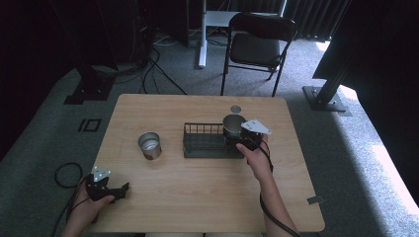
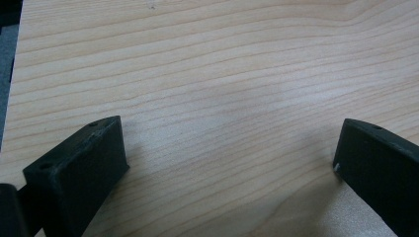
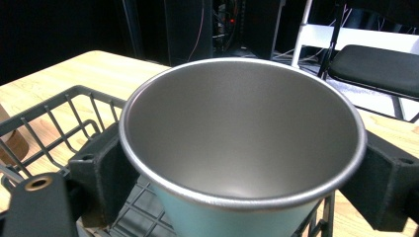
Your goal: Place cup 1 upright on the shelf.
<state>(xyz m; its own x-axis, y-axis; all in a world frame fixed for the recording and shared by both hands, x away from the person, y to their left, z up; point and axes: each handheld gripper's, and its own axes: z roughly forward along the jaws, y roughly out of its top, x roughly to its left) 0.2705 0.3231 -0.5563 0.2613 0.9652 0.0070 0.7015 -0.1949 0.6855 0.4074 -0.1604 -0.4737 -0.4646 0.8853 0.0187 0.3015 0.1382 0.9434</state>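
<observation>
My right gripper [image 1: 236, 136] pinches a pale-blue steel cup with a flared silver rim [image 3: 242, 133], one jaw against each side, holding it upright over the right end of the dark wire basket [image 1: 207, 140] near the middle of the light wooden table [image 1: 207, 197]. My left gripper [image 1: 121, 191] sits at the table's front left corner, jaws spread wide over bare wood. A second shiny metal cup [image 1: 149, 145] stands left of the basket, apart from it.

Grey carpet floor [image 1: 44, 123], black folding chair [image 1: 257, 47] beyond the table, dark curtains [image 1: 316, 17] — sunlight patches at right
</observation>
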